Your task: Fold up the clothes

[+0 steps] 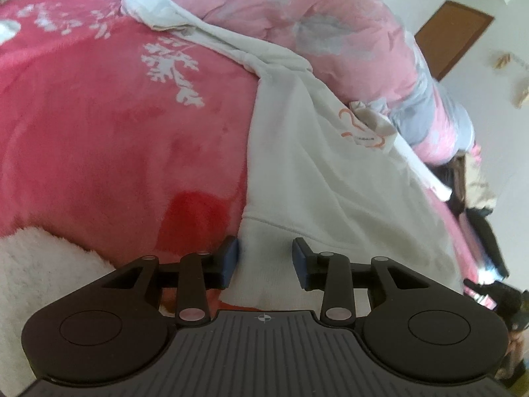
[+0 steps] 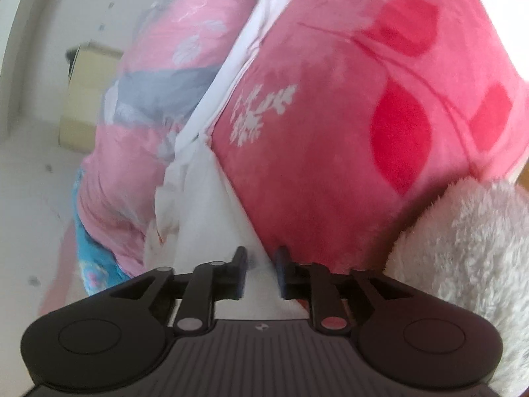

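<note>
Both tongs (image 1: pixel 265 259) (image 2: pixel 261 273) apart, over wht sweatshirt (image 1: pixel 317 172)

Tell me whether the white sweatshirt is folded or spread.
Mostly spread: the white sweatshirt lies flat on the pink blanket, one sleeve stretched out, unfolded.

— Where is this happening?
— It's looking like a home bedroom: a pink blanket (image 1: pixel 99 125) is covering the bed, a flowered quilt (image 1: pixel 330 26) is lying bunched alongside, and a brown door (image 1: pixel 453 38) is showing behind.
</note>
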The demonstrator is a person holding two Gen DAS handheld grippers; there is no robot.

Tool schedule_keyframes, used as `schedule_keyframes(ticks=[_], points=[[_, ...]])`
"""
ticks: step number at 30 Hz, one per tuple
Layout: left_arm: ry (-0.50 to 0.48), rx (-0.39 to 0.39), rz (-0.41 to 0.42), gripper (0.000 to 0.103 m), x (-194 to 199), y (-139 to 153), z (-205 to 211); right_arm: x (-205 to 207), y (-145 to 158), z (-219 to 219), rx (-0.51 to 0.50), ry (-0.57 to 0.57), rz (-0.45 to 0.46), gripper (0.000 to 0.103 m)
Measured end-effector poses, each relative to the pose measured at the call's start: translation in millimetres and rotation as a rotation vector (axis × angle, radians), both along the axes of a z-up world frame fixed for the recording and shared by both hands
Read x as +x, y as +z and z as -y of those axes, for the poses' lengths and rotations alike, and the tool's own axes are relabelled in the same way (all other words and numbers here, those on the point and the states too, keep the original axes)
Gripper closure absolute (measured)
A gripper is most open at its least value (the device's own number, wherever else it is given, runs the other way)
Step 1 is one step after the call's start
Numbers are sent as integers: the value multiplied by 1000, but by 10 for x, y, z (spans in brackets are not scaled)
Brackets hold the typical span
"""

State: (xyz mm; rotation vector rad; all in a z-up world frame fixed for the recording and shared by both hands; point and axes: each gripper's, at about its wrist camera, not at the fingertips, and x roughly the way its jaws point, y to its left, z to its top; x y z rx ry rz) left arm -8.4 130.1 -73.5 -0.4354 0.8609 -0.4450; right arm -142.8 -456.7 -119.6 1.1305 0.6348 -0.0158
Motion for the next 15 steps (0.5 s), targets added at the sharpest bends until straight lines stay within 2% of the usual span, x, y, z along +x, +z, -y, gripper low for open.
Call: schedule_keyframes(ticks=[1, 2, 7, 11, 12, 14, 15], points=[[2, 4, 3, 70, -11, 23, 11, 14, 24, -20, -18, 19, -5, 63], [4, 12, 7, 70, -27, 54, 25, 36, 37, -40, -30, 41, -5, 60], [15, 53, 26, 98, -110, 210, 100, 133, 33, -127, -75, 108, -19, 59], [23, 85, 42, 100, -176, 334, 160, 114, 50, -216, -119, 159, -14, 59], [26, 93, 46, 100, -192, 365, 175, 93, 54, -261, -144, 169, -11, 60], [30, 109, 53, 100, -225, 427, 205, 51, 62, -352, -195, 190, -4, 70], [32, 117, 57, 100, -242, 459, 219, 32, 70, -383, -210, 189, 4, 91]])
